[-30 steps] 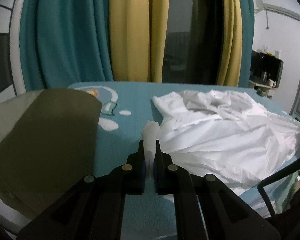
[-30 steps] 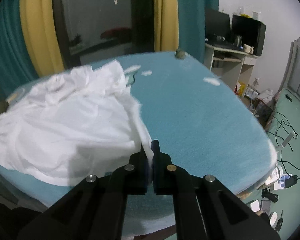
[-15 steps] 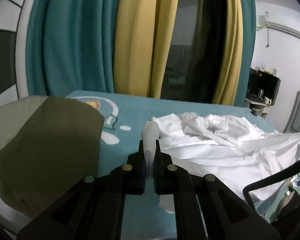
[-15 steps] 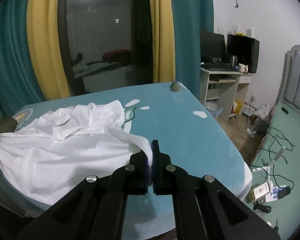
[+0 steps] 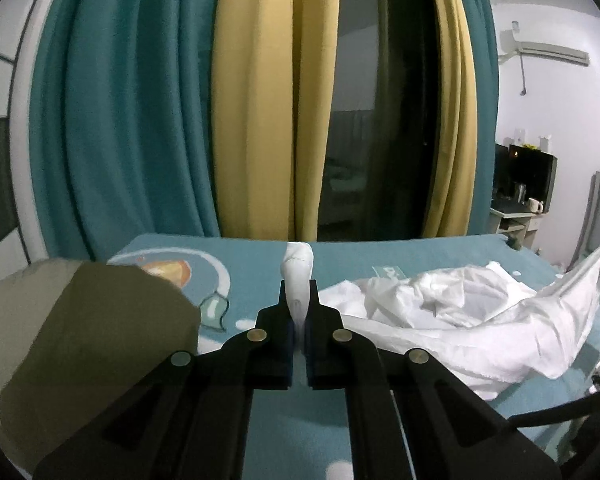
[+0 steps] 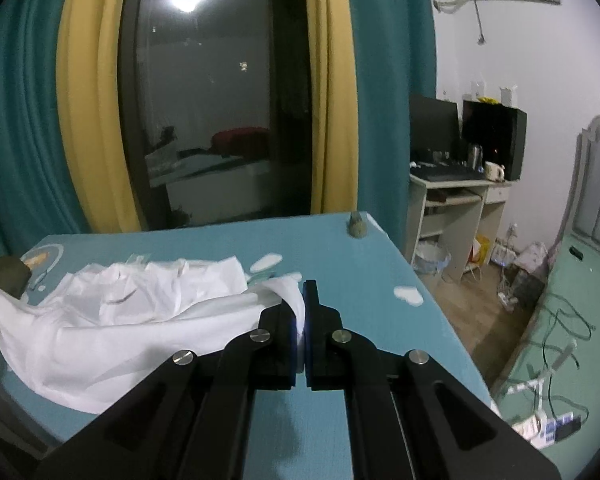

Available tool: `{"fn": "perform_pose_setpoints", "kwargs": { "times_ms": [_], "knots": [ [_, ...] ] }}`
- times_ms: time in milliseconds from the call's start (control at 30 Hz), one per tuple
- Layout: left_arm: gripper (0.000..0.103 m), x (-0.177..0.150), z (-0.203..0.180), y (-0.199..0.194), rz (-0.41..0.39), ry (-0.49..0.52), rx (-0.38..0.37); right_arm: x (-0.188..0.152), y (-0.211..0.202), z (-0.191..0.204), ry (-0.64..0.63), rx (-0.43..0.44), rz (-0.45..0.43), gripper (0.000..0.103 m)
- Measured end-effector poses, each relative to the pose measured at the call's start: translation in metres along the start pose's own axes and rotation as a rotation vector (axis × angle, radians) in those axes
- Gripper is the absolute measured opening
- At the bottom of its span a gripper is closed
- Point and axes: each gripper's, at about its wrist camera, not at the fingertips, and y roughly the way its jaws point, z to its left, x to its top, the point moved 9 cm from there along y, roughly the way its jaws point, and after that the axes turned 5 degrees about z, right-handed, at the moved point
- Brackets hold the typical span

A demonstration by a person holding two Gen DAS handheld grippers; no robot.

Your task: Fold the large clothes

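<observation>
The left gripper (image 5: 299,306) is pinching a bunched corner of the large white crumpled cloth garment (image 5: 452,320), its jaws closing on a tuft that is standing up between them. The right gripper (image 6: 303,312) is likewise clamping another corner of the same garment (image 6: 112,320), jaws pressing together on the fabric. The garment is lying rumpled on the teal-covered counter (image 6: 340,252), its bulk sitting toward the near edge and its held edges rising off the surface toward each gripper; one fold is hanging over the near edge in the right wrist view. An olive-and-beige cloth-like object (image 5: 72,344) is sitting at the counter's left edge, beside the garment's left end. A small grey object (image 6: 357,227) is resting at the far right corner. Teal and yellow curtains (image 5: 140,120) are hanging behind the far edge.
</observation>
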Motion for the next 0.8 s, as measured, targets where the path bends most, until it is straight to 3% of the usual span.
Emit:
{"fn": "perform_pose_setpoints", "kwargs": {
  "times_ms": [267,467,533,800],
  "knots": [
    [0.004,0.034,0.001,0.043,-0.028,0.033,0.022,0.029,0.054,-0.003,-0.022,0.018,0.032,0.003],
    [0.005,0.052,0.007,0.089,-0.009,0.004,0.037,0.042,0.107,-0.005,-0.05,0.035,0.093,0.003],
    [0.005,0.054,0.008,0.118,0.024,0.039,0.107,0.045,0.126,-0.005,-0.043,0.051,0.115,0.003],
    [0.005,0.052,0.012,0.218,0.168,-0.029,0.124,0.036,0.215,-0.003,-0.046,0.056,0.243,0.003]
  ]
}}
